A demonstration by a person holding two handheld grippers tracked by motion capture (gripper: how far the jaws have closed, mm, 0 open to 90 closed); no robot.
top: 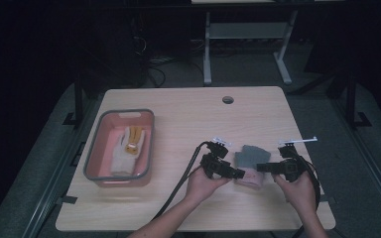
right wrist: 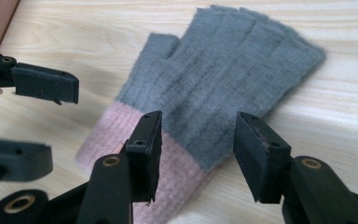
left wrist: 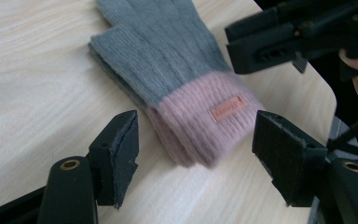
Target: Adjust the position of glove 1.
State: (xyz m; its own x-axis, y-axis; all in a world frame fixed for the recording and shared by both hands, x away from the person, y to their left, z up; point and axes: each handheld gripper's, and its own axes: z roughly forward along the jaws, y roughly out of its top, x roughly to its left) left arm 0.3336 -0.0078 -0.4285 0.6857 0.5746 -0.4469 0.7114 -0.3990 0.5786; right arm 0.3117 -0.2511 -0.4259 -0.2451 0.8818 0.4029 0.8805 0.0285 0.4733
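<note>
Both pairs of jaws stand apart with nothing pressed between them as we bring the left gripper (top: 238,173) and right gripper (top: 260,167) level toward one grey glove (top: 249,159) with a pink cuff, flat near the table's (top: 188,106) front edge. One more glove (top: 128,148), white and yellow, lies in the single pink bin (top: 93,159) at far left.

Bare table (top: 188,119) between pink bin (top: 99,171) and grey-pink glove (top: 249,166) gives free passage; left gripper (top: 239,173) and right gripper (top: 259,167) crowd the glove from both sides.
</note>
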